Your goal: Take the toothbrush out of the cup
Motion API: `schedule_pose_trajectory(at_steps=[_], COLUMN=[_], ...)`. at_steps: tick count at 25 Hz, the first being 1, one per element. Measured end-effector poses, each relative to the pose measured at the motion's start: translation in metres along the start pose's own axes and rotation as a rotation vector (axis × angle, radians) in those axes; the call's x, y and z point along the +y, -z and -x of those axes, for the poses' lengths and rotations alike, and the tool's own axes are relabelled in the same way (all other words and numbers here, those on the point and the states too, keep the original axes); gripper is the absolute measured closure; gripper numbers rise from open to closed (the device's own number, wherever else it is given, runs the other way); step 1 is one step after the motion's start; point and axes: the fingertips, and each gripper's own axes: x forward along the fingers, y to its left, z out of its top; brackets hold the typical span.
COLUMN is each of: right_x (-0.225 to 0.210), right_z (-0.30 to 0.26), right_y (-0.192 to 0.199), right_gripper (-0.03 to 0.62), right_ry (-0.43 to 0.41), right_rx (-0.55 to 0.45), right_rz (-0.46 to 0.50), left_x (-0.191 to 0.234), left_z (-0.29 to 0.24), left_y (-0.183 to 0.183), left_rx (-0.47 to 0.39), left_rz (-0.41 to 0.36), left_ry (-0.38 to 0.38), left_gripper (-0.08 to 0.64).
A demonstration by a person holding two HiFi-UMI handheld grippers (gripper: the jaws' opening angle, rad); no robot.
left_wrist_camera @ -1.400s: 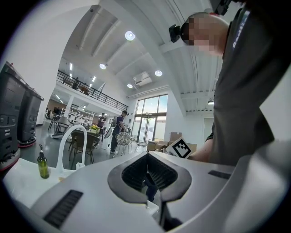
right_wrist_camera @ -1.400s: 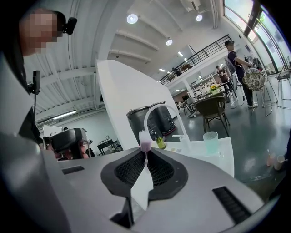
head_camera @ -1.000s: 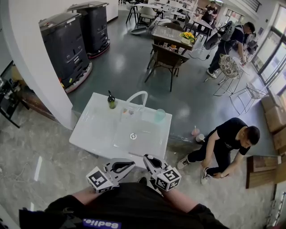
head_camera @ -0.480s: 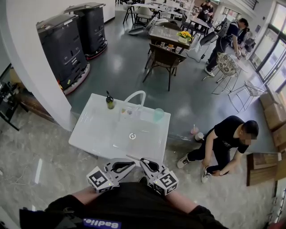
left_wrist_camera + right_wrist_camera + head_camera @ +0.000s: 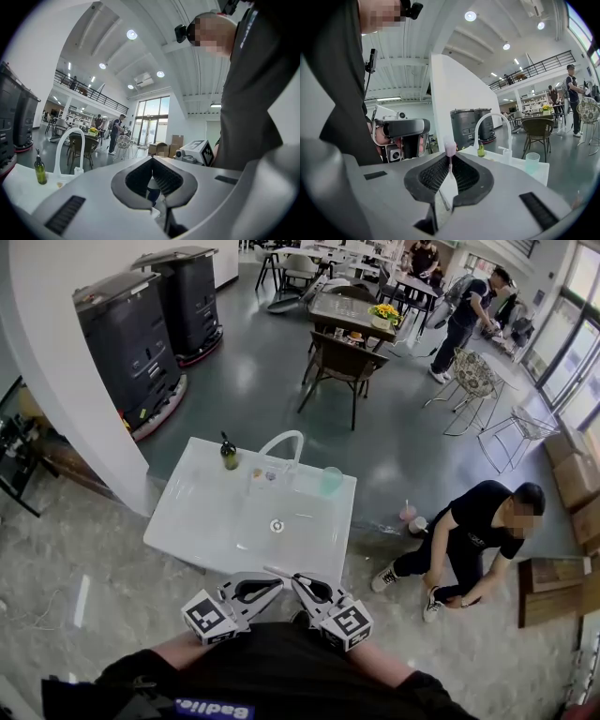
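Observation:
The toothbrush (image 5: 449, 151), white with a pink head, stands upright between the pads of my right gripper (image 5: 449, 176), which is shut on it. In the head view it shows as a thin stick (image 5: 279, 571) pointing left from the right gripper (image 5: 300, 581). The translucent green cup (image 5: 331, 481) stands on the white sink table's far right corner, well away from both grippers; it also shows in the right gripper view (image 5: 531, 162). My left gripper (image 5: 275, 584) is held level beside the right one, jaws (image 5: 153, 182) shut with nothing in them.
The white sink table (image 5: 202, 512) carries a curved faucet (image 5: 286, 441) and a dark green bottle (image 5: 230, 453). A person in black (image 5: 469, 531) crouches on the floor at its right. Two black machines (image 5: 141, 334) stand at the left, chairs and tables beyond.
My right gripper has rolled and shifted a little left, so the toothbrush now shows pointing left from it. The left gripper has stayed put.

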Motion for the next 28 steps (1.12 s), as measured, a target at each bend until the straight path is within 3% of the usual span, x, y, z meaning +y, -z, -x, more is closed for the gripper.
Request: schedule_pose_trajectory(at_steps=[16, 28], right_x=[-0.006, -0.006], right_z=[-0.005, -0.004], right_y=[0.003, 0.007], right_gripper=[0.561, 0.561], right_ry=[0.004, -0.002], right_rx=[0.008, 0.005], right_rz=[0.01, 0.012], left_x=[0.007, 0.002], left_z=[-0.003, -0.001], left_y=[-0.01, 0.004], left_rx=[-0.002, -0.003], left_rz=[0.0, 0.016], left_ry=[-0.021, 0.001], left_gripper=[0.549, 0.549])
